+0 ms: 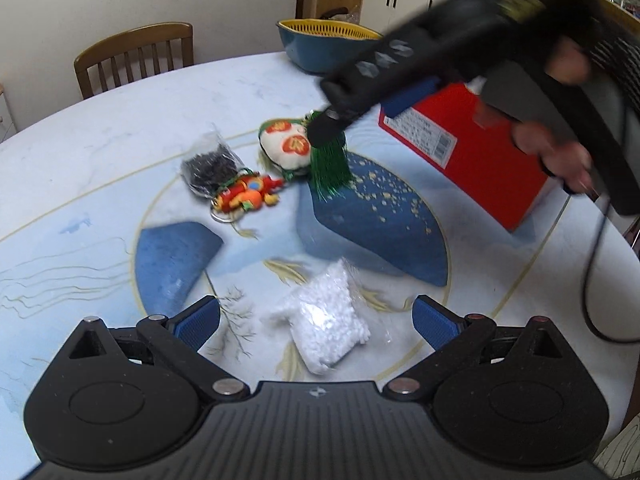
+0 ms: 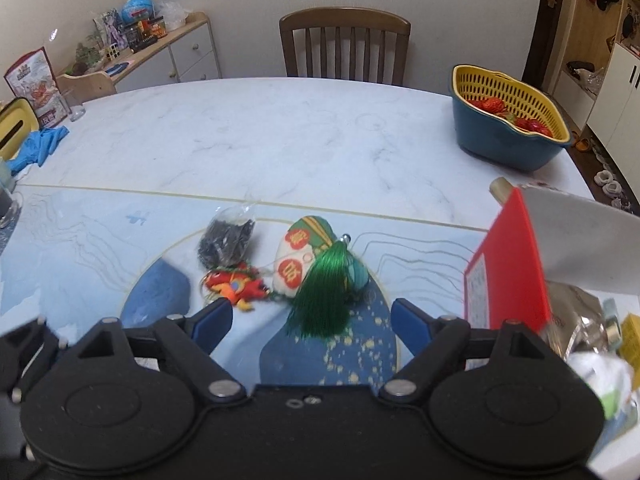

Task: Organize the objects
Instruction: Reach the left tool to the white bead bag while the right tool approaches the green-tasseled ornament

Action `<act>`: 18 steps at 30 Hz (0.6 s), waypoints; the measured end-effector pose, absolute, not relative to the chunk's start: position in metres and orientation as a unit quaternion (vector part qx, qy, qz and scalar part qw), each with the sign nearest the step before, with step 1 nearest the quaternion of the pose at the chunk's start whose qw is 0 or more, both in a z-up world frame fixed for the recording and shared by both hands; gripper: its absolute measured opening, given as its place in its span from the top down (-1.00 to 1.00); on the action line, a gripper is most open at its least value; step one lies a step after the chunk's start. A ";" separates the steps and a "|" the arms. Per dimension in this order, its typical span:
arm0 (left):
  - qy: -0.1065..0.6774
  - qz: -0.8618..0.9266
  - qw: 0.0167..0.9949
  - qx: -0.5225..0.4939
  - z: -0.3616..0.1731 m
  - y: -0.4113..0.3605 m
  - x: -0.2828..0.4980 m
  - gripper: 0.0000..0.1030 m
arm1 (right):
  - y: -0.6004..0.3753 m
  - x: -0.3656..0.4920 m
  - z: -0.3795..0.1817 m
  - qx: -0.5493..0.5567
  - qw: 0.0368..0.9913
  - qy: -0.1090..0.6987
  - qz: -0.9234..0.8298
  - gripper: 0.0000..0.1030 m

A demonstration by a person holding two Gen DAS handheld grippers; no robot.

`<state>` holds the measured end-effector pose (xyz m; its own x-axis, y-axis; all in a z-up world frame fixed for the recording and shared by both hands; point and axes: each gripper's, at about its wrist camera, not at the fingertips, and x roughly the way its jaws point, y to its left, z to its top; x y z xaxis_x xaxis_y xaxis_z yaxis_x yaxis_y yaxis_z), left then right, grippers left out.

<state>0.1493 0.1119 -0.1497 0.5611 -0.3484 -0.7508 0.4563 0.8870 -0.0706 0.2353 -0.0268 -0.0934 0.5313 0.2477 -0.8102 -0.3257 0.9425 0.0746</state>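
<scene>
Here | left gripper (image 1: 316,322) wide | right gripper (image 2: 312,320) wide | soft charm (image 2: 298,258), silky green tassel (image 2: 322,300) | red box (image 1: 468,152), label too blurry

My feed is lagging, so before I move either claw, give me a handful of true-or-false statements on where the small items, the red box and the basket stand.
1. Both claws are open and hold nothing. True: the left claw and the right claw are both spread and empty.
2. The bag of white pellets lies right in front of the left claw. True.
3. The green tassel is inside the red box. False: it lies on the table, left of the box.
4. The yellow and blue basket is empty. False: it holds strawberries.
5. The bag of dark bits lies beside the red and orange charm. True.
</scene>
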 end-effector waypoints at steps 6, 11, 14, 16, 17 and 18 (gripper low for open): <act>0.409 -0.224 0.882 0.066 -0.160 0.110 0.151 -0.98 | -0.024 0.261 -0.108 -0.040 0.869 0.468 0.157 -0.63; 0.413 -0.229 0.879 0.063 -0.165 0.109 0.152 -0.98 | -0.020 0.275 -0.121 -0.046 0.867 0.472 0.153 -0.60; 0.409 -0.231 0.881 0.064 -0.166 0.109 0.153 -0.92 | -0.019 0.282 -0.127 -0.046 0.866 0.474 0.154 -0.57; 0.407 -0.230 0.882 0.064 -0.165 0.110 0.153 -0.88 | -0.018 0.287 -0.130 -0.047 0.864 0.476 0.157 -0.55; 0.406 -0.230 0.882 0.064 -0.165 0.110 0.154 -0.83 | -0.017 0.288 -0.132 -0.048 0.863 0.477 0.159 -0.54; 0.404 -0.230 0.883 0.066 -0.165 0.110 0.154 -0.74 | -0.016 0.290 -0.133 -0.048 0.862 0.478 0.162 -0.53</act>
<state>0.1538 0.1098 -0.1646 0.5682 -0.3529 -0.7434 0.4596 0.8854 -0.0689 0.2898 -0.0158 -0.1331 0.4913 0.2331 -0.8392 -0.3252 0.9429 0.0715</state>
